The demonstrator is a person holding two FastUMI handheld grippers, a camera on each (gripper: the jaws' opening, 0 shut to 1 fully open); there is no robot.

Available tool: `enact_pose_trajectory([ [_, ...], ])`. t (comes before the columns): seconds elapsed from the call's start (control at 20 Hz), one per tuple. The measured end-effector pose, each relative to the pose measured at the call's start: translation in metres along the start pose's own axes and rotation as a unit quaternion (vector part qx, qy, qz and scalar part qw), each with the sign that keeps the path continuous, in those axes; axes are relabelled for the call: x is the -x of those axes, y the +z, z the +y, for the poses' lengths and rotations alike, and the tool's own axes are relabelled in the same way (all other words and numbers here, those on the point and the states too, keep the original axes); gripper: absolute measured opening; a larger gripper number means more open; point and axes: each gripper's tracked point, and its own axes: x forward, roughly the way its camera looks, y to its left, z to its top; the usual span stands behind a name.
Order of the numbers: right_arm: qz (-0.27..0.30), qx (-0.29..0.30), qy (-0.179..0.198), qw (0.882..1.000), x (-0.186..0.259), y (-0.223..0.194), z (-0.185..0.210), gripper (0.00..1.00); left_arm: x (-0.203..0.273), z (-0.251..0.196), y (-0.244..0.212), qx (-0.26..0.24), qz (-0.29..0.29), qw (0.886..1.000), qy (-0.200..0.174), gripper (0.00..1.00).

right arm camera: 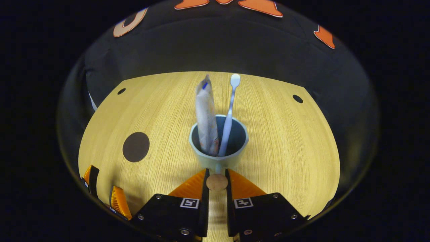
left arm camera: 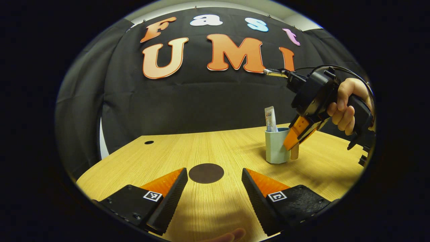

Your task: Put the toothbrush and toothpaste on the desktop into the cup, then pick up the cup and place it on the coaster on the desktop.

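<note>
- Right gripper view: cup (right arm camera: pixel 218 158) handle (right arm camera: pixel 217 182) partly hidden between fingers; right hand-held gripper (right arm camera: pixel 217 179) closed on it; toothpaste (right arm camera: pixel 205 117), toothbrush (right arm camera: pixel 228 117) inside cup
- Left hand-held gripper (left arm camera: pixel 214 188) wide open, empty, above worktop (left arm camera: pixel 208 148) near coaster (left arm camera: pixel 206 173)

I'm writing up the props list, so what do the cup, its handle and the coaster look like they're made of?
The cup looks like matte plastic or glazed ceramic: pale grey-blue, smooth, even walls; I can't tell which. Its handle, gripped by the right gripper, looks like wood or cork: a tan, round, dull end. The coaster is a flat dark brown disc with no shine, perhaps leather, felt or cork.
</note>
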Motion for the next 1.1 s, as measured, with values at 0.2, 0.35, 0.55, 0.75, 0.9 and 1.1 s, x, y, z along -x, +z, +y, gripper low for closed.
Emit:
enact_pose_trajectory([
  [0.2,0.006,-0.008,-0.002,1.0,0.0002,0.0015,-0.0013,0.23,0.0013,-0.0041,0.0034,0.0,-0.002,1.0,-0.007,0.98],
  [0.35,0.017,-0.013,-0.005,1.0,0.0012,0.0008,-0.0012,0.23,0.0025,-0.0047,0.0024,-0.007,-0.003,1.0,-0.007,0.98],
  [0.55,0.024,-0.025,-0.002,0.999,0.0014,-0.0004,-0.0006,0.23,0.0028,-0.0022,0.0056,-0.009,-0.005,1.0,-0.006,0.98],
  [0.75,0.039,-0.037,-0.002,0.999,0.0017,-0.0016,-0.0015,0.24,0.0046,-0.0044,0.0088,-0.008,-0.012,1.0,-0.008,0.98],
  [0.9,0.047,-0.045,-0.01,0.998,0.0031,0.0005,-0.0043,0.25,0.0045,-0.007,0.0076,-0.006,-0.013,1.0,-0.011,0.98],
  [1.1,0.058,-0.051,-0.011,0.997,-0.0046,0.0039,-0.0091,0.31,0.0031,-0.0069,0.0048,-0.005,-0.008,1.0,-0.012,0.98],
])
